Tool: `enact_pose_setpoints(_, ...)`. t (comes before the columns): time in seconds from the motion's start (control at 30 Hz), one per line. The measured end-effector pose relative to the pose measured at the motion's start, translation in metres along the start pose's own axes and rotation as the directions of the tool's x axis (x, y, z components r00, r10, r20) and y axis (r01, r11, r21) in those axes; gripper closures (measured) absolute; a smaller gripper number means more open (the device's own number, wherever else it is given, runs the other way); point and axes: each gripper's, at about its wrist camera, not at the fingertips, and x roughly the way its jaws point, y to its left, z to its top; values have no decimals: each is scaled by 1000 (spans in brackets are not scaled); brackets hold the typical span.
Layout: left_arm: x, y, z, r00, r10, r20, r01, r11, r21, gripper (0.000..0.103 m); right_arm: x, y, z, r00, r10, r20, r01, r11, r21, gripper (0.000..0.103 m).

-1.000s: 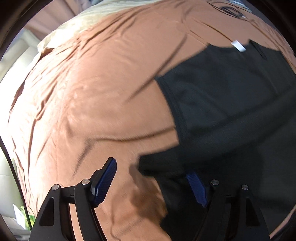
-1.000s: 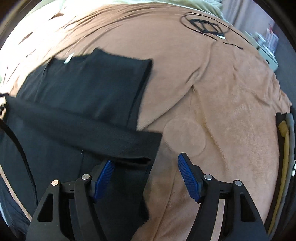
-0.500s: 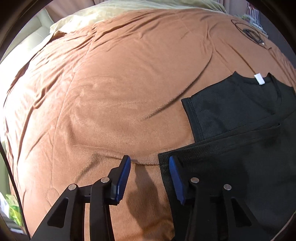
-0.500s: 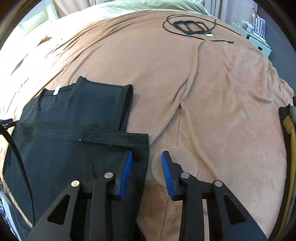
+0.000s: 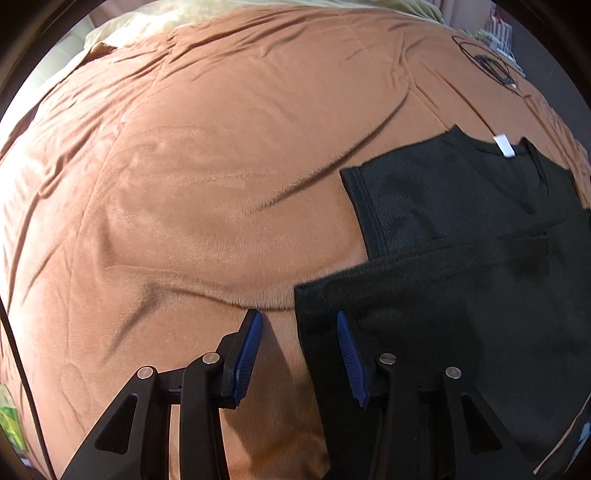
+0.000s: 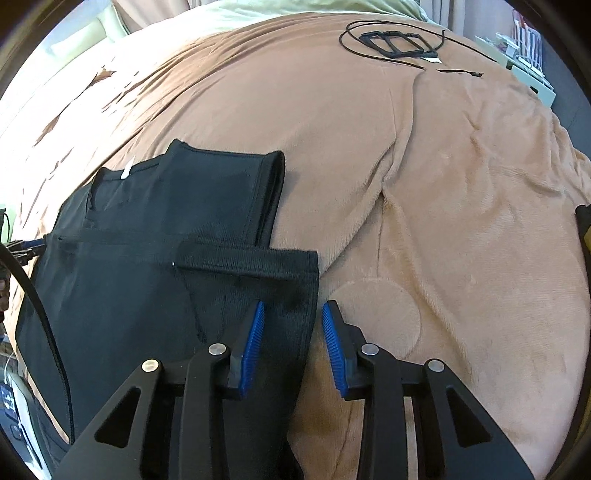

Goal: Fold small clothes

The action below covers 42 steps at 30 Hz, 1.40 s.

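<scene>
A black garment lies flat on the brown blanket, its lower part folded up over the part that bears a white label. My left gripper hovers at the fold's left corner, jaws part-way apart. The cloth's edge runs between the pads, which do not press on it. In the right wrist view the same garment shows a turned-over strip along its fold. My right gripper stands over its right edge, pads apart on either side of the edge.
A black cable with a flat frame lies at the blanket's far end. Pale bedding sits beyond it. Folded clothes show at the right rim, a cluttered shelf at the far right, and a dark cable at the left.
The raised lower part of the garment has come down flat over the upper part. Both grippers' jaws have narrowed and both hands have sunk a little toward the bed.
</scene>
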Motion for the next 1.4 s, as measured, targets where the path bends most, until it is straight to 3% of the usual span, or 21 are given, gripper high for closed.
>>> enact_pose_setpoints(0.07, 2, -1, 2, 1000, -4, 11, 4, 1000, 5, 72, -2, 3, 2, 1000, -1, 3, 1, 1000, -2, 74)
enact_pose_setpoints(0.1, 3, -3, 3, 1000, -6, 19, 6, 1000, 13, 77, -2, 4, 3, 1000, 0, 7, 0, 1000, -9, 81)
enact_pose_setpoints(0.13, 3, -4, 4, 1000, -6, 23, 6, 1000, 19, 89, -4, 7, 3, 1000, 6, 12, -6, 1000, -22, 91)
enact_pose_setpoints(0.2, -1, -8, 9, 999, 23, 38, -24, 999, 38, 93, -6, 9, 3, 1000, -2, 23, 3, 999, -35, 99)
enact_pose_setpoints(0.5, -32, -7, 22, 990, 64, 127, -72, 996, 56, 95, -44, 23, 6, 994, -18, 110, 30, 993, -110, 103)
enact_pose_setpoints(0.77, -52, -6, 38, 976, 87, 198, -96, 995, 35, 95, -59, 24, 20, 987, -40, 154, 54, 995, -86, 103)
enact_pose_setpoints(1.4, -21, -2, 88, 973, 122, 197, -132, 990, 42, 95, -16, 15, 67, 988, -91, 122, 97, 995, -40, 103)
